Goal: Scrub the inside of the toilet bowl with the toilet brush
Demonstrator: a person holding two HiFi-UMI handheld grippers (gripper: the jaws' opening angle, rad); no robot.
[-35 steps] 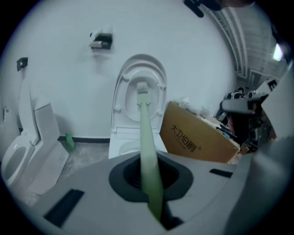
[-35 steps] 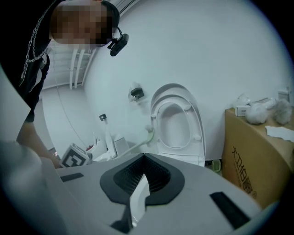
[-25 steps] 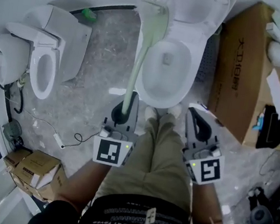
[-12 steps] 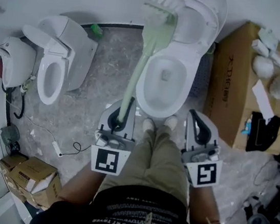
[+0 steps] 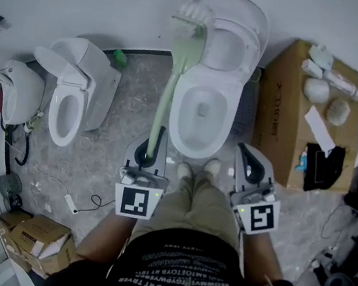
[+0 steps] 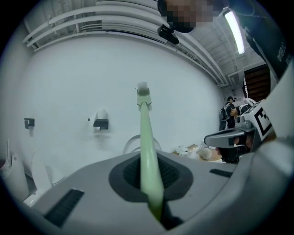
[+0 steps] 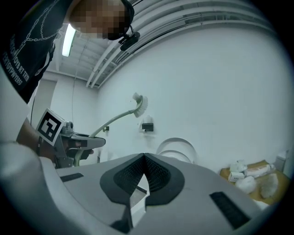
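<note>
Small toilet: on the floor well off to the left of the left gripper, lid raised, clear of the work.

Loose boxes: brown cardboard, behind and to the left of the left gripper, by a thin cable on the floor.

Left gripper: clenched on the lower end of the toilet brush handle. In the left gripper view both dark pads press the pale green handle from either side.

Toilet brush: its handle runs forward and upward from the left gripper. The white bristle head is at the far end, held in the air. From the head view it lies over the left edge of the raised lid, not down in the bowl. In the left gripper view the brush stands against the white wall.

Toilet bowl: just ahead of both grippers and between them, open, water at the bottom. The raised lid leans on the wall behind it. The person's feet touch its front.

Right gripper: jaws drawn together on nothing, to the right of the bowl's front. Its own view shows the pads meeting at the tips, with the brush off to its left.

Cardboard box: large, just right of the right gripper and the bowl, with white bundles and a dark item on top.
</note>
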